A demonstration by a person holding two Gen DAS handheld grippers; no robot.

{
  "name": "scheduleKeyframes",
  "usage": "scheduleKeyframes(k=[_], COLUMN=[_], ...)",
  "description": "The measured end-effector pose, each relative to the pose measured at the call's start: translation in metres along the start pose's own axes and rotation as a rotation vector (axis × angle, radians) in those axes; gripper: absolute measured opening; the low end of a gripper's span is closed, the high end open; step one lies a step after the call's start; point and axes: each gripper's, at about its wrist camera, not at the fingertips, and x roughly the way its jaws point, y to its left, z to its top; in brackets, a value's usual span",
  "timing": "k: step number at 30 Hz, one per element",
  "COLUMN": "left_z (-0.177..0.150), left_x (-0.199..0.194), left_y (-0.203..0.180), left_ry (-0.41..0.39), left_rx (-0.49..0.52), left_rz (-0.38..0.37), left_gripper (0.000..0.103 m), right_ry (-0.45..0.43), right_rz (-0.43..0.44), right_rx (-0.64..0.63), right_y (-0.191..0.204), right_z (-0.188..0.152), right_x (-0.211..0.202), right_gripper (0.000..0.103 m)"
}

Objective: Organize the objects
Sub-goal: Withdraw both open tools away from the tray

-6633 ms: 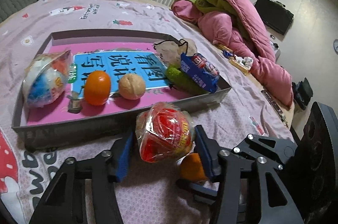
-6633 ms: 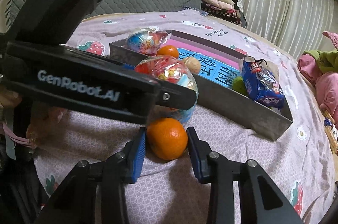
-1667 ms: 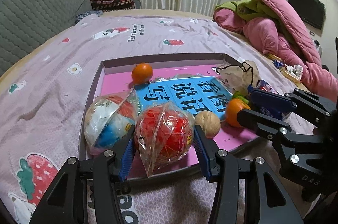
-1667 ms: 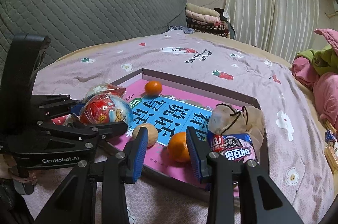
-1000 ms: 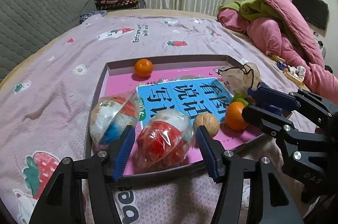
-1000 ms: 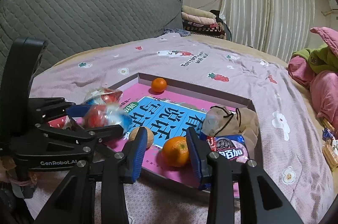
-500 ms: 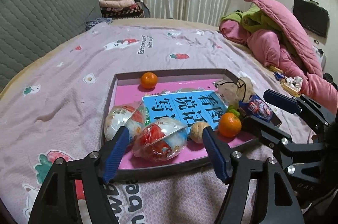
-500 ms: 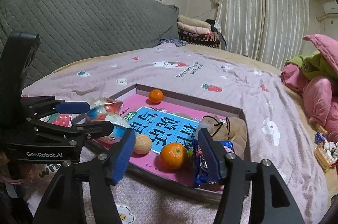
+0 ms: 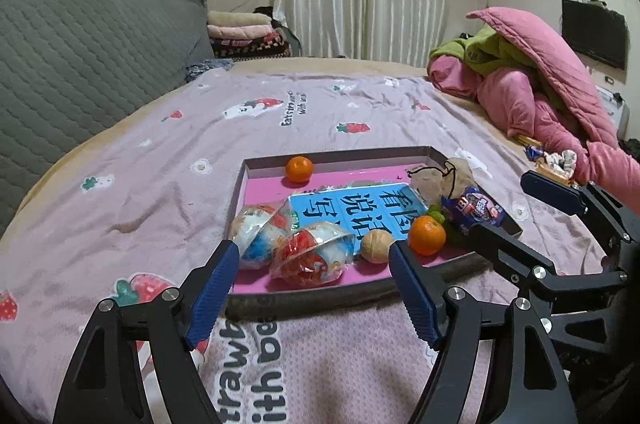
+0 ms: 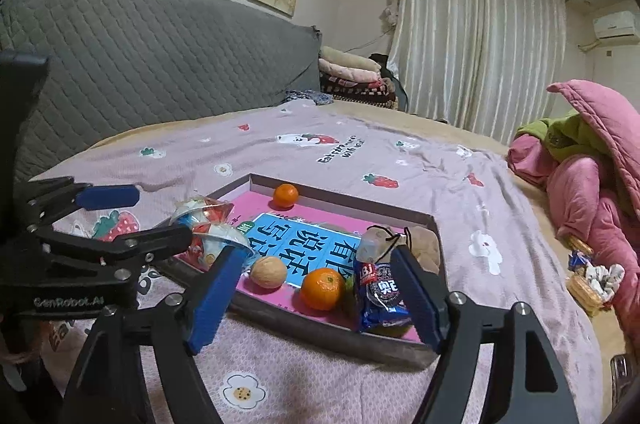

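A shallow grey tray with a pink and blue sheet lies on the bed. In it sit two wrapped toy eggs, a walnut, two oranges, a blue snack packet and a beige pouch. My left gripper is open and empty, hovering just short of the tray's near edge. My right gripper is open and empty, in front of the near orange and the packet.
The tray rests on a lilac strawberry-print sheet. A pink and green quilt heap lies at the far right. A grey padded headboard and folded blankets stand behind.
Both grippers let go of their loads, opened wide and drew back from the tray. The red toy egg and the orange now lie inside the tray.
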Motion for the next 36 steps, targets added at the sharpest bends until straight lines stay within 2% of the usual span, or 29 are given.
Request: scheduleKeyframes(k=[4, 7, 10, 16, 26, 36], left_z=[-0.001, -0.001, -0.001, -0.005, -0.015, -0.026], left_x=[-0.010, -0.017, -0.025, -0.038, -0.047, -0.055], left_y=[0.002, 0.004, 0.003, 0.001, -0.002, -0.001], left_ry=[-0.007, -0.007, -0.022, -0.022, -0.013, -0.005], left_rx=[-0.019, -0.039, -0.038, -0.032, -0.013, -0.013], left_rz=[0.014, -0.008, 0.011, 0.034, 0.066, 0.034], left_gripper=[0.079, 0.079, 0.079, 0.079, 0.079, 0.079], right_ry=[-0.012, -0.018, -0.014, -0.040, -0.020, -0.003], right_rz=[-0.019, -0.015, -0.040, -0.074, -0.124, -0.160], right_rx=[0.030, 0.068, 0.071, 0.088, 0.101, 0.102], right_y=[-0.002, -0.003, 0.000, 0.004, 0.010, 0.014], right_z=[0.002, 0.001, 0.001, 0.002, -0.007, -0.018], right_x=[-0.006, -0.012, -0.017, -0.031, -0.044, -0.051], right_gripper=[0.080, 0.082, 0.089, 0.089, 0.089, 0.089])
